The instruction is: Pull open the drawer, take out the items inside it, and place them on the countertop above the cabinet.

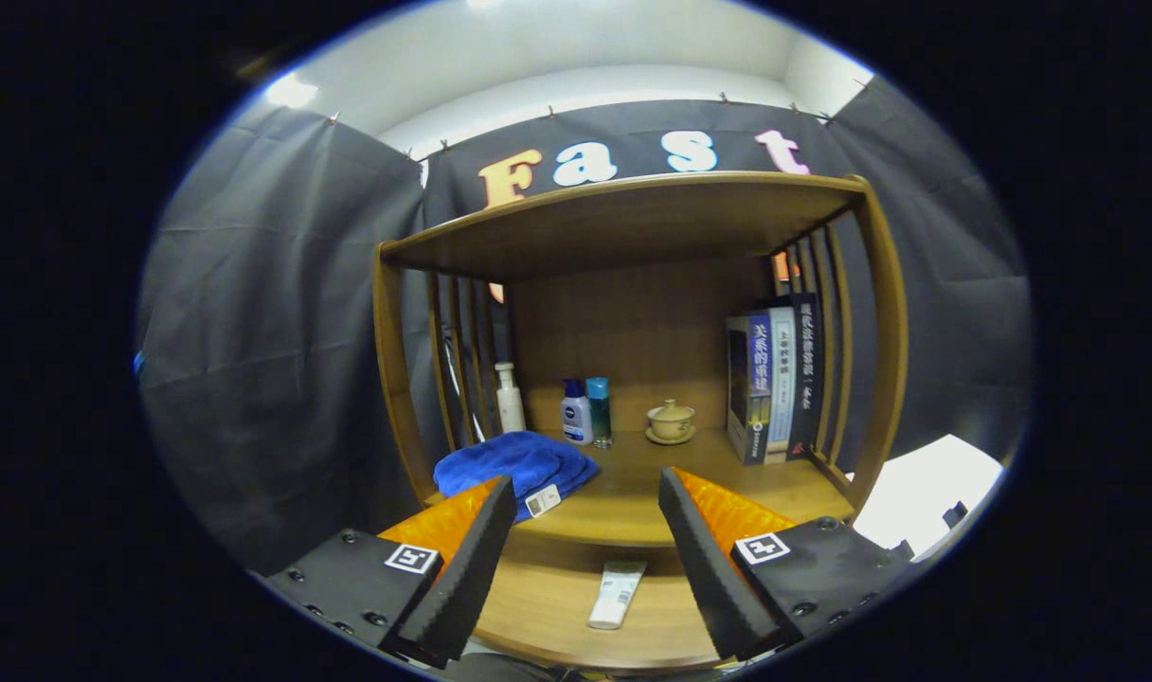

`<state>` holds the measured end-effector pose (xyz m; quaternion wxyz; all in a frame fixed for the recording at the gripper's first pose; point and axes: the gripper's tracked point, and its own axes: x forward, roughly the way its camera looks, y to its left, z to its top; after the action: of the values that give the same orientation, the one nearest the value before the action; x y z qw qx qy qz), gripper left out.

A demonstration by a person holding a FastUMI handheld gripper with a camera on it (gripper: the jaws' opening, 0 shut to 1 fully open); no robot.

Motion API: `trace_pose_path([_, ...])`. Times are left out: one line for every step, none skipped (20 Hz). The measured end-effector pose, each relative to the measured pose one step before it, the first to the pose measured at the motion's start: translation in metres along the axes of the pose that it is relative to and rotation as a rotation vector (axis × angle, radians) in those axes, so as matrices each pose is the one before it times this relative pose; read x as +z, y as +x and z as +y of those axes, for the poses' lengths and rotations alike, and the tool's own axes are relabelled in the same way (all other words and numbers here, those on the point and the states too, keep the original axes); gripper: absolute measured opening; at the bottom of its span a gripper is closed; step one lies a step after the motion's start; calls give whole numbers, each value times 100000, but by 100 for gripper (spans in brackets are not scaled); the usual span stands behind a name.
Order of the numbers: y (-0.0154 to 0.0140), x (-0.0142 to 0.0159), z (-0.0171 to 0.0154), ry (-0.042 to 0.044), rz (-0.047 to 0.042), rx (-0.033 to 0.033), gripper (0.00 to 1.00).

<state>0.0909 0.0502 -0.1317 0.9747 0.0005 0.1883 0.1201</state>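
My gripper (587,497) is open, its fingers spread wide with nothing between them. Below and between the fingers the pulled-out wooden drawer (557,606) holds a small white tube-like item (617,593) lying flat. Just beyond the fingers is the wooden countertop (633,497) of the cabinet. A folded blue towel (514,464) with a white tag lies on its left part, right beside the left fingertip.
At the back of the countertop stand a white bottle (510,398), a blue-capped bottle (576,412), a teal bottle (599,410) and a lidded tea cup on a saucer (671,421). Books (773,379) lean at the right. Slatted sides and a shelf (623,223) enclose the space.
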Motion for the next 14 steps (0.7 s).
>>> trace_pose_path([624, -342, 194, -1443, 2282, 686, 98])
trace_pose_path([435, -378, 577, -518, 2335, 1447, 98])
trace_pose_path([563, -609, 666, 285, 2581, 1852, 98])
trace_pose_path([493, -789, 655, 880, 3116, 2019, 98])
trace_pose_path([542, -1059, 519, 1318, 4219, 1807, 98])
trace_pose_path([666, -1328, 407, 1747, 5416, 1579, 98])
trace_pose_path([289, -913, 188, 1969, 4774, 959, 99])
trace_pose_path([425, -572, -15, 2413, 3039, 603, 99])
trace_pose_path([642, -390, -178, 2055, 2030, 48, 99])
trace_pose_path([1049, -459, -341, 1362, 2004, -457, 99])
trace_pose_path([910, -338, -480, 436, 1935, -861, 98])
trace_pose_path([927, -568, -561, -464, 2789, -1653, 99])
trace_pose_path([778, -1051, -554, -1233, 4517, -1518, 98])
trace_pose_path([559, -1385, -348, -898, 5276, -563, 98])
